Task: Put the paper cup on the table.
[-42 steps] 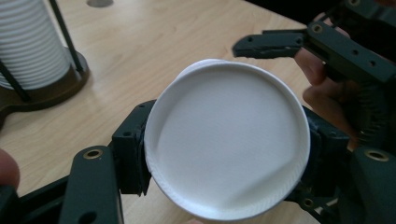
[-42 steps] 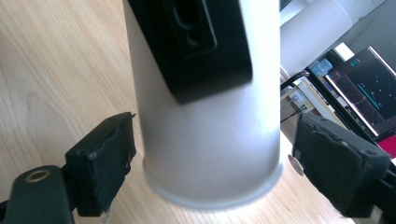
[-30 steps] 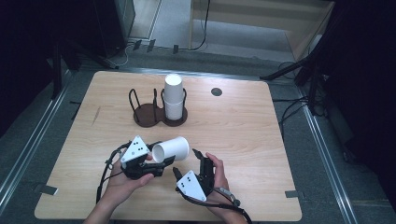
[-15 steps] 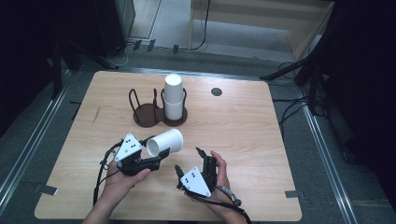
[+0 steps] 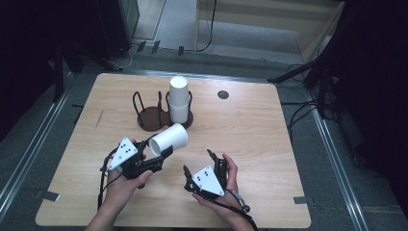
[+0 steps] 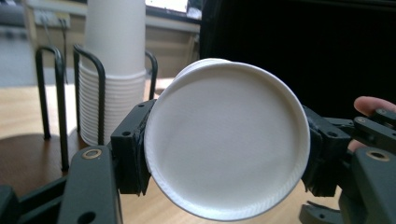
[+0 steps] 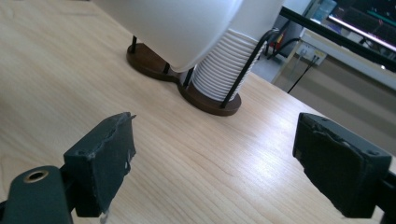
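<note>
Clamping white cup [image 6: 226, 140], left tongs [image 5: 161, 153]; right tongs [image 7: 212, 172] gape empty.

In the left gripper view, the white paper cup [image 6: 226, 140] hides the tabletop ahead (its base faces the camera), and the tall stack of white paper cups [image 6: 114, 70] runs off the top edge.
</note>
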The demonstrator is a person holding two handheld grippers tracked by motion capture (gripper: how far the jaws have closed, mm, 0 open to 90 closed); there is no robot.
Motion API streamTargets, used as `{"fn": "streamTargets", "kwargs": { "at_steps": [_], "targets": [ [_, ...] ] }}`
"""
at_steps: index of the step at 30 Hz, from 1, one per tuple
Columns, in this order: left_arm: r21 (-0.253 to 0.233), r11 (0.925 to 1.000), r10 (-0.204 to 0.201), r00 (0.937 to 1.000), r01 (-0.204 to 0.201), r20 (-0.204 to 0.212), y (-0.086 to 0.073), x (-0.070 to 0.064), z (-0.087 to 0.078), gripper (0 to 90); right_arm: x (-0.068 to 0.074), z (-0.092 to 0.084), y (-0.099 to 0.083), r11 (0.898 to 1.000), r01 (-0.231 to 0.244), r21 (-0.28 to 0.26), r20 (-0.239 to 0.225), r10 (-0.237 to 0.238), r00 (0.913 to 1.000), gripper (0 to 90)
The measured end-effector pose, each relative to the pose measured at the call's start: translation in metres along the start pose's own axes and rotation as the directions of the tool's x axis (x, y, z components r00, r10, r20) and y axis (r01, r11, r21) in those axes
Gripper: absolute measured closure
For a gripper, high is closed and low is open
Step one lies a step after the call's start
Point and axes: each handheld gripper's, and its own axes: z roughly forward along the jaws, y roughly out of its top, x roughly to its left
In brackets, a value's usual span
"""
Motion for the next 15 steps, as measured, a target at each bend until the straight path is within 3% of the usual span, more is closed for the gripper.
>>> {"fn": "streamTargets", "kwargs": {
  "at_steps": [2, 6, 7, 8, 9, 10, 15],
  "targets": [
    [-0.023, 0.9997, 0.001, 1.0, -0.001, 0.001, 0.0, -0.001, 0.0, 32.1, -0.003, 0.0, 0.003, 0.999, -0.052, 0.007, 0.001, 0.052, 0.9986, 13.0],
    [-0.041, 0.9992, -0.004, 1.0, 0.004, -0.003, -0.001, -0.002, 0.0, 32.1, -0.006, -0.002, 0.007, 0.995, -0.102, 0.001, -0.008, 0.102, 0.9947, 13.1],
    [-0.054, 0.9985, 0.0, 1.0, 0.0, -0.008, -0.001, -0.002, 0.0, 32.1, -0.009, -0.004, 0.011, 0.988, -0.152, -0.008, -0.022, 0.152, 0.9882, 14.0],
    [-0.054, 0.9985, 0.0, 1.0, 0.0, -0.008, -0.001, -0.002, 0.0, 32.1, -0.009, -0.004, 0.011, 0.988, -0.152, -0.008, -0.022, 0.152, 0.9882, 14.0],
    [-0.065, 0.9979, -0.004, 1.0, 0.003, -0.006, -0.001, -0.002, 0.0, 32.1, -0.014, -0.005, 0.014, 0.977, -0.211, -0.024, -0.033, 0.211, 0.977, 16.4],
    [-0.071, 0.9975, -0.006, 1.0, 0.006, -0.005, -0.001, -0.002, 0.0, 32.1, -0.015, -0.006, 0.016, 0.971, -0.236, -0.025, -0.035, 0.235, 0.9713, 16.9],
    [-0.085, 0.9964, 0.002, 0.9999, -0.002, -0.011, -0.003, 0.0, 0.002, 32.1, -0.023, -0.005, 0.019, 0.949, -0.315, -0.021, -0.048, 0.314, 0.9484, 18.7]
  ]
}}
